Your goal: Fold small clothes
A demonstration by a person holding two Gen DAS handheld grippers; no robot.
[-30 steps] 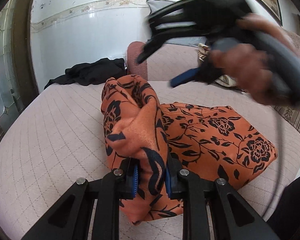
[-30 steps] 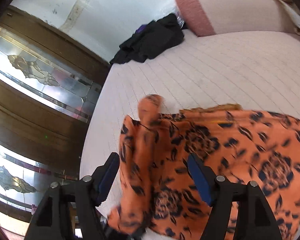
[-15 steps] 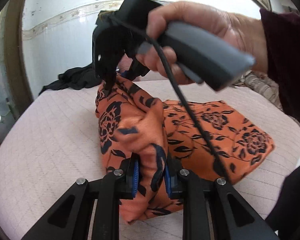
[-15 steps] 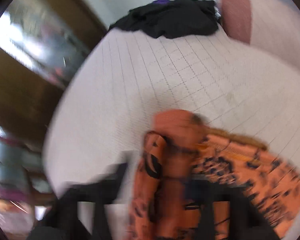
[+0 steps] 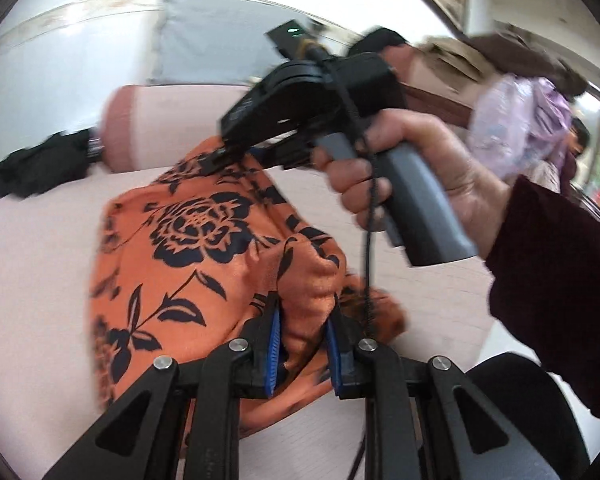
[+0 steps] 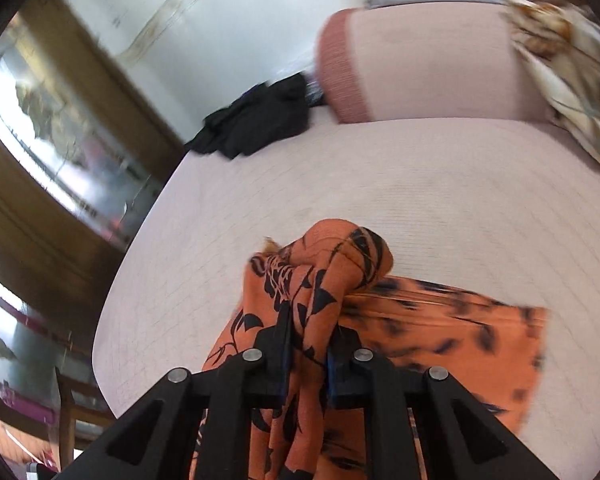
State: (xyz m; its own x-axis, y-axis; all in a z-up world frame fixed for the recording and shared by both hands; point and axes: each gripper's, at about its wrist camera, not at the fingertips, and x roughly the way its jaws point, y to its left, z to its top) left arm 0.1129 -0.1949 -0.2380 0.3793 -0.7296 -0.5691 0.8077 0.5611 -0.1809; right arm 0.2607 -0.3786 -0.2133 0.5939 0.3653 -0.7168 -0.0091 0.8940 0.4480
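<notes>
Left claw (image 5: 302, 336): clamped on a bunched fold of the orange floral garment (image 5: 188, 248), frame bottom centre
Right claw (image 6: 307, 354): clamped on another fold
Garment: lifted above pink bed (image 6: 440, 184)
Writing: none legible

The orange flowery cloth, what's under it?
The orange flowery cloth lies partly on the pink quilted cushion, with both grippers lifting bunches of it. Whatever lies beneath the cloth is covered.

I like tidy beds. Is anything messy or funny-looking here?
Yes. A black garment lies crumpled in a heap at the far edge of the pink mattress, unfolded. The orange floral cloth is bunched up, pinched by both tongs, left and right.
</notes>
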